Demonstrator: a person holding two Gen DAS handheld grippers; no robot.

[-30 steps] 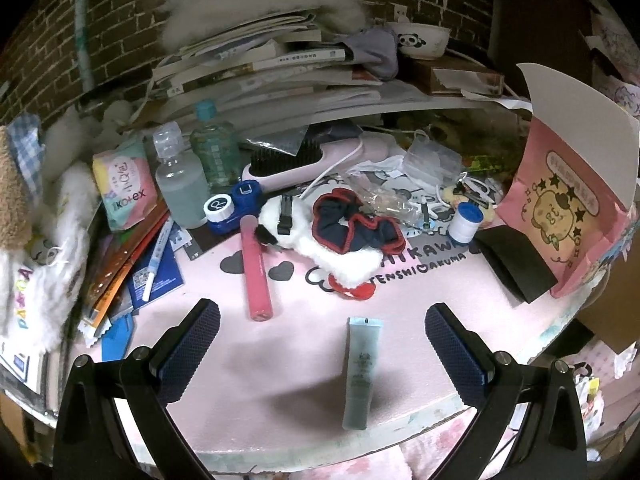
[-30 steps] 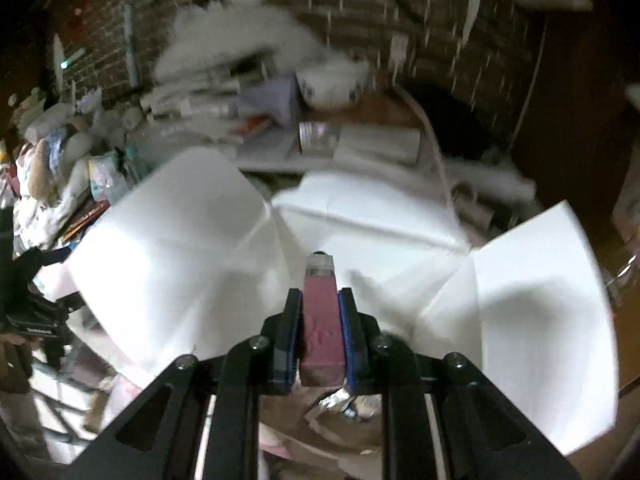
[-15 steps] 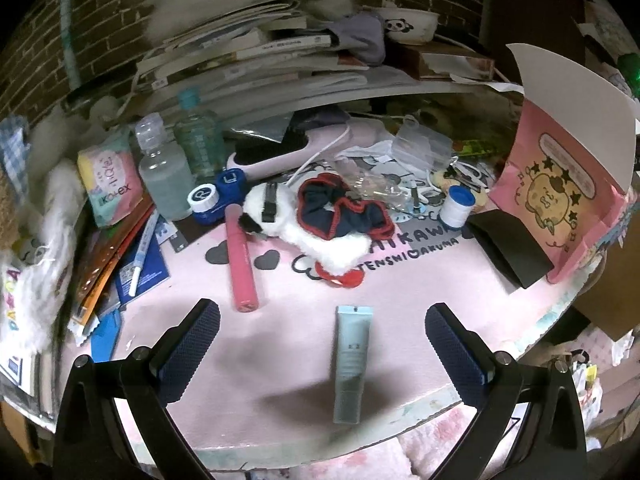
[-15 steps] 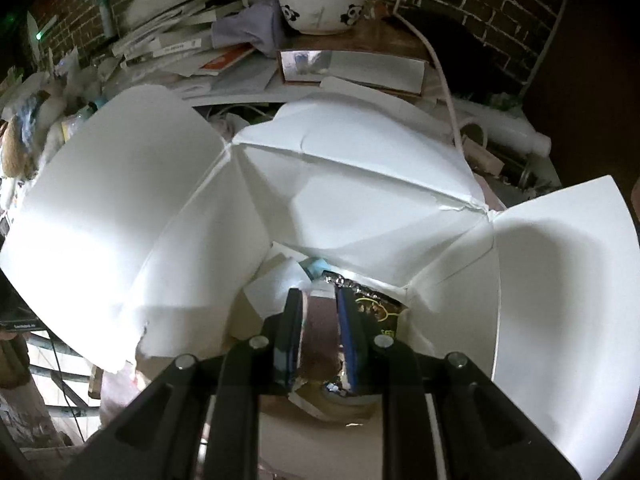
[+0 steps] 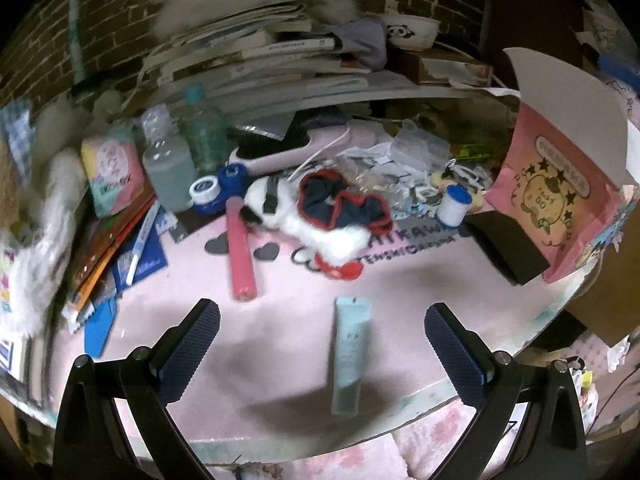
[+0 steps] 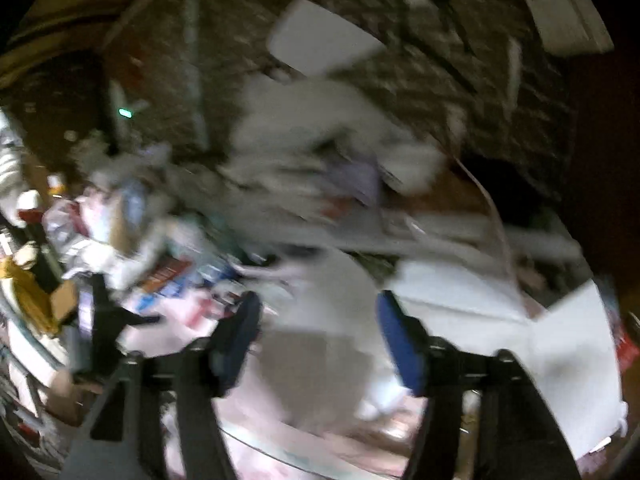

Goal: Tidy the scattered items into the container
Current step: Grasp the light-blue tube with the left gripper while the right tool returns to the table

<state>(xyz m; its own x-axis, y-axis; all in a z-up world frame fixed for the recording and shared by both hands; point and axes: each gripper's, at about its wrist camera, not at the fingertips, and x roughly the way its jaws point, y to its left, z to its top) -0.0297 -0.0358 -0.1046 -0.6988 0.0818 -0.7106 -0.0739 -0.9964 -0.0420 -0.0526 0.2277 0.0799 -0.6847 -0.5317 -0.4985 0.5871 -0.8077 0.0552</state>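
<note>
My left gripper [image 5: 322, 344] is open and empty, hovering over the pink table [image 5: 280, 300]. A pale teal tube [image 5: 349, 360] lies between its fingers, near the front edge. A pink stick [image 5: 240, 258] lies further back left. A navy-and-red scrunchie [image 5: 344, 206] rests on a white fluffy item. The pink box [image 5: 560, 196] with white flaps stands at the right. My right gripper [image 6: 318, 340] is open and empty. Its view is blurred; the box's white flaps [image 6: 560, 344] show below and to the right of it.
Bottles [image 5: 168, 172], a blue-capped jar [image 5: 206, 192], a tissue pack [image 5: 114, 172], a pen [image 5: 140, 246] and booklets crowd the left. A black block [image 5: 506, 248] and a small white bottle [image 5: 454, 204] sit by the box. Stacked books [image 5: 280, 60] fill the back.
My right gripper opened, let go of the pink item inside the box, and swung up and away; its view is now blurred. My left gripper shifted slightly over the table.
</note>
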